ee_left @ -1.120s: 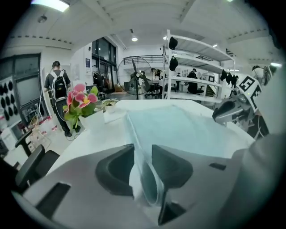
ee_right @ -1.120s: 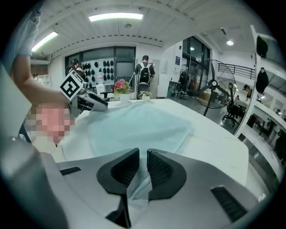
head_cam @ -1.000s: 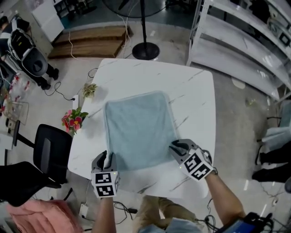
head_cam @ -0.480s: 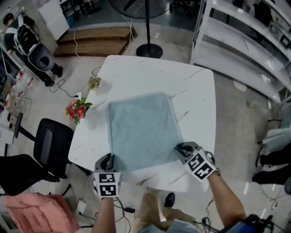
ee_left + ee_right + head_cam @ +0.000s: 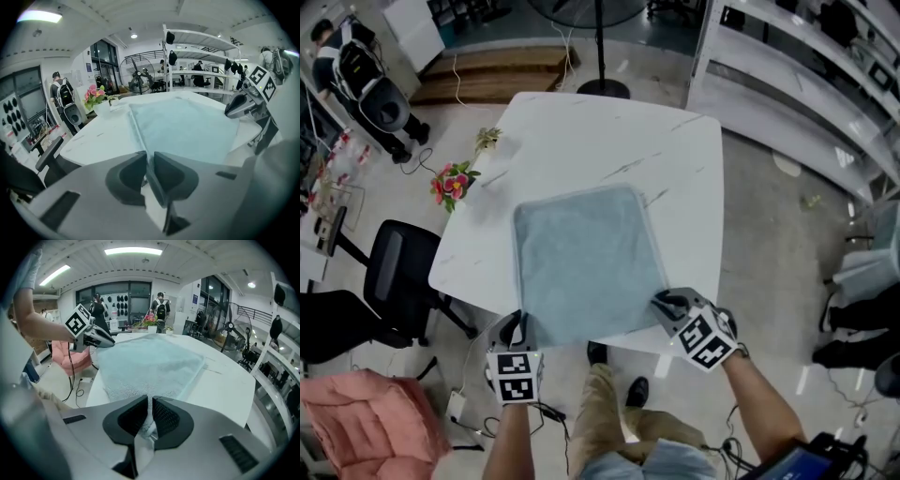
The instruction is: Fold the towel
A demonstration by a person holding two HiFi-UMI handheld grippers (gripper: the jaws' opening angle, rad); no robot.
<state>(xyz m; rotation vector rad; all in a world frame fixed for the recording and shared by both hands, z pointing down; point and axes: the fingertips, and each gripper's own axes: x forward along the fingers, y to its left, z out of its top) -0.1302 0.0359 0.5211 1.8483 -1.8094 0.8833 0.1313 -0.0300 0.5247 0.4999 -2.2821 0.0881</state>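
Note:
A light blue towel (image 5: pixel 586 262) lies flat on the white marble table (image 5: pixel 581 131), its near edge at the table's near edge. My left gripper (image 5: pixel 523 326) holds the towel's near left corner; its jaws have just been closing, and in the left gripper view the left gripper (image 5: pixel 147 161) pinches the towel (image 5: pixel 187 126). My right gripper (image 5: pixel 664 305) holds the near right corner; its jaws have also just been closing, and in the right gripper view the right gripper (image 5: pixel 150 409) is shut on the towel (image 5: pixel 150 362) cloth. Each view shows the other gripper across the towel.
Pink flowers (image 5: pixel 452 181) and a small plant (image 5: pixel 490 138) stand by the table's left edge. A black chair (image 5: pixel 394 277) and a pink cushion (image 5: pixel 356 422) are at the left. White shelving (image 5: pixel 787 84) runs along the right, with a fan stand (image 5: pixel 602 56) behind the table.
Both grippers have drawn back toward me with the towel's near corners, so the towel has slid to the table's near edge.

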